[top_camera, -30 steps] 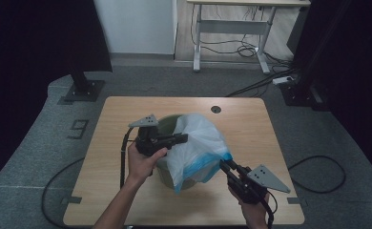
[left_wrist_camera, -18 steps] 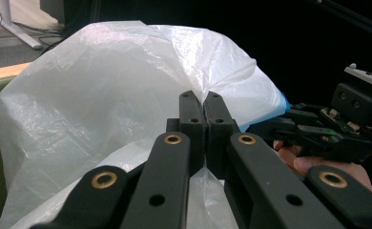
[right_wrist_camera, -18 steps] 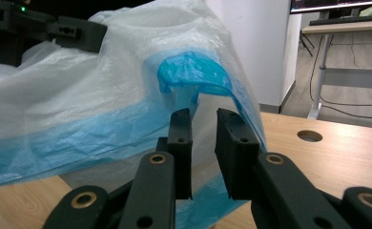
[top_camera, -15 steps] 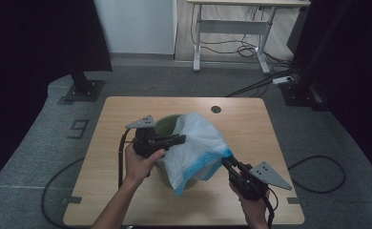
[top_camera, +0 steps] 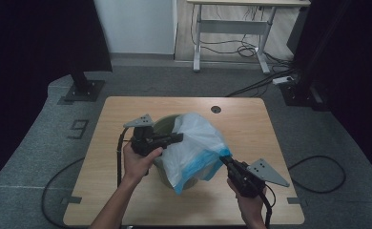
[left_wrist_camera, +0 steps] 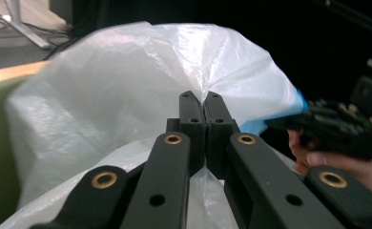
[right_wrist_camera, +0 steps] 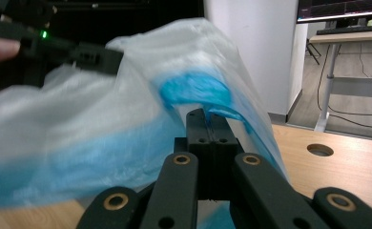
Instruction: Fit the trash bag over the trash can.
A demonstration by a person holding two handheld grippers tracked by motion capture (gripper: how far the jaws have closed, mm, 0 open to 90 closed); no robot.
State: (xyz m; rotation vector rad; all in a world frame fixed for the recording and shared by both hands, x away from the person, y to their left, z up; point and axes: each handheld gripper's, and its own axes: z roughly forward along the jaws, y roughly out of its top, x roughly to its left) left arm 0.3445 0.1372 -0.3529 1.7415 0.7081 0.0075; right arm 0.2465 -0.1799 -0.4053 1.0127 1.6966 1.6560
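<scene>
- Since the earlier frames the right gripper (top_camera: 223, 160) has closed its jaws on the near-right, blue-banded edge of the plastic bag (top_camera: 196, 143); the hand itself has barely shifted, and the left hand (top_camera: 137, 162) sits where it was.
- Key relation now: the bag is stretched between the two grippers, draped over the green bin (top_camera: 162, 125) in the middle of the table (top_camera: 251, 119). Its long axis runs from far-left, at the left gripper (top_camera: 180, 137), down to near-right at the right gripper.
- Left gripper: in the left gripper view its jaws are pressed together with white film pinched between the tips (left_wrist_camera: 201, 102), bag billowing beyond.
- Right gripper: in its own view the jaws (right_wrist_camera: 208, 121) are fully together, with the blue hem (right_wrist_camera: 198, 90) caught in them.
- Where's the bag? Mostly above and over the right side of the bin, one flap hanging down the near side towards the table.
- My read: with both edges gripped, the next move looks like spreading the mouth and drawing it over the bin's rim. The right hand is nearer the uncovered near-right rim; the left already sits at the rim's left side.
</scene>
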